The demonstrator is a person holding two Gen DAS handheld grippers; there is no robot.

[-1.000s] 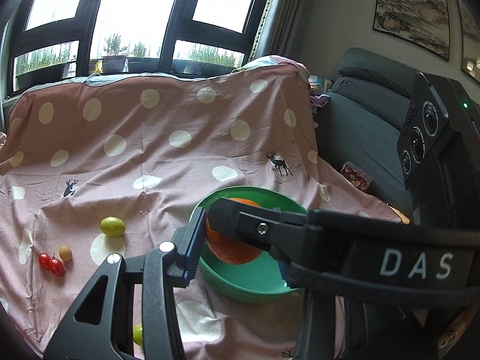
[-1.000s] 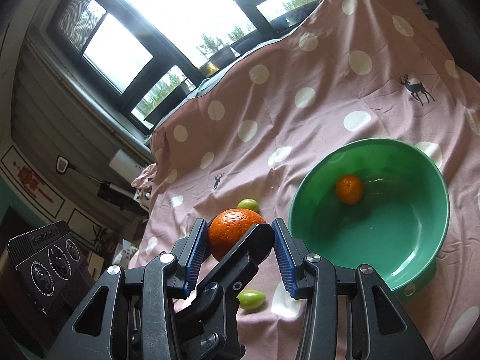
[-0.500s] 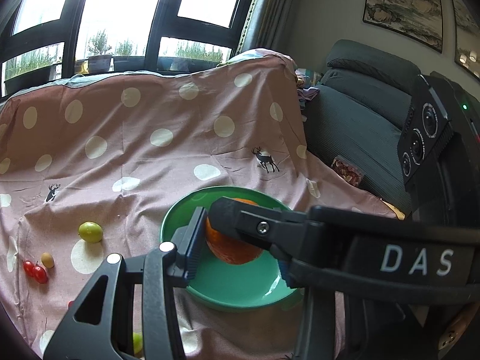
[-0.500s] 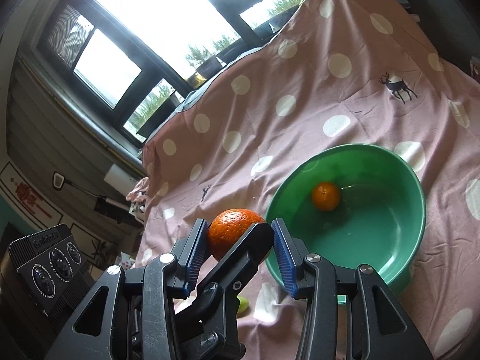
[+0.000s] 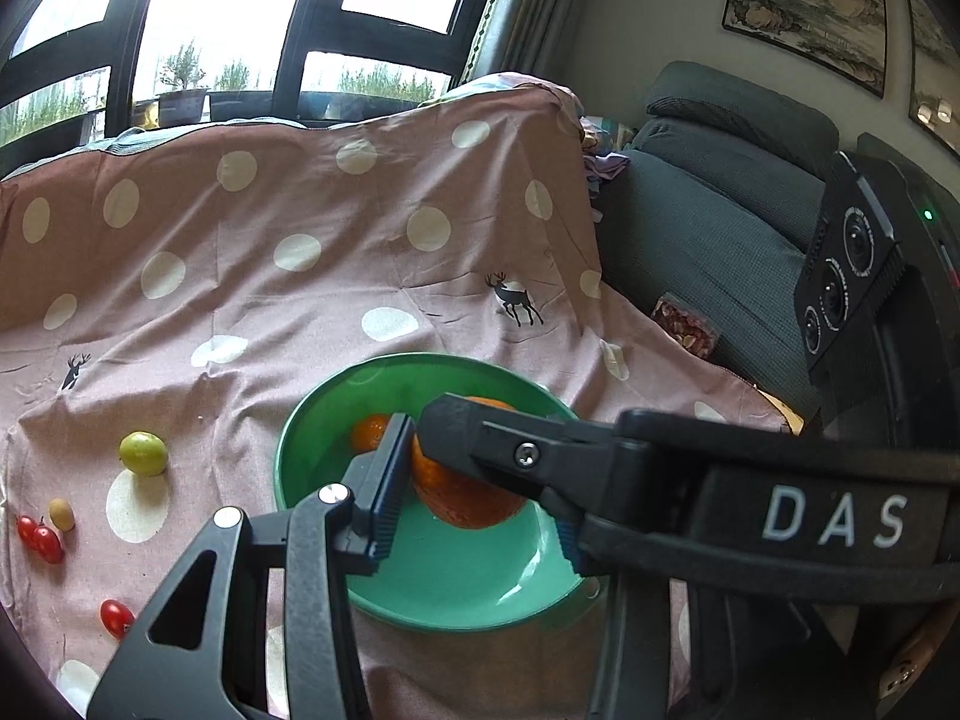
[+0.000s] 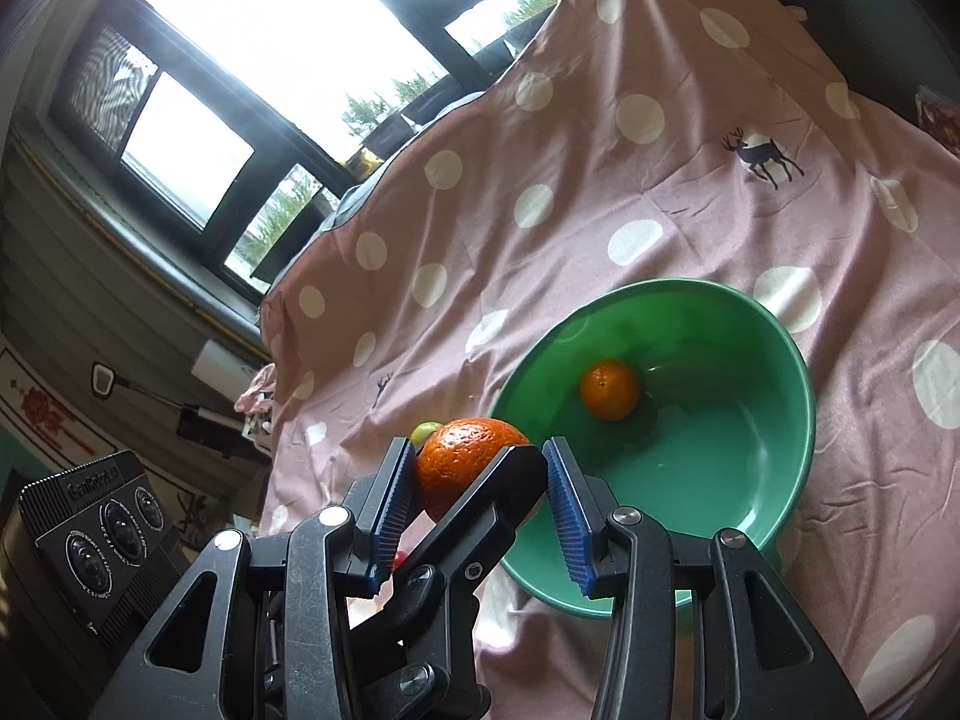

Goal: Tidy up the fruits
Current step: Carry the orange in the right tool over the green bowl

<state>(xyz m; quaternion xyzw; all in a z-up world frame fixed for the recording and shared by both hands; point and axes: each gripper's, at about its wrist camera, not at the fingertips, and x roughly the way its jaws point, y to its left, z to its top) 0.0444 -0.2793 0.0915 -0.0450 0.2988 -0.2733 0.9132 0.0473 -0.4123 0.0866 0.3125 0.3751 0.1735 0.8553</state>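
Big orange point(image 5: 462, 498) point(image 6: 462, 456): held in the air, off the cloth point(image 5: 300, 300), at the green bowl point(image 5: 312, 420) point(image 6: 780, 360). In the left wrist view it sits in front of the bowl's inside; in the right wrist view it sits at the bowl's left rim. I cannot tell whether it is fully over the bowl.

Left gripper point(image 5: 474, 492): closed on the big orange. Its left blue pad presses the fruit's side. The other pad is mostly hidden behind my right gripper's finger, which crosses over the top.

Right gripper point(image 6: 477, 462): also clamped on the big orange, blue pads at either side. A black finger of the left gripper crosses in front.

Bowl: stands on the cloth toward its near right part. Small orange point(image 5: 369, 432) point(image 6: 609, 390) lies inside on the bottom.

Loose on the cloth near its left edge, well apart from the bowl: a green fruit point(image 5: 143, 452), a small tan fruit point(image 5: 61, 514), a pair of cherry tomatoes point(image 5: 39, 537), and a single cherry tomato point(image 5: 117, 618) closer to the near edge.
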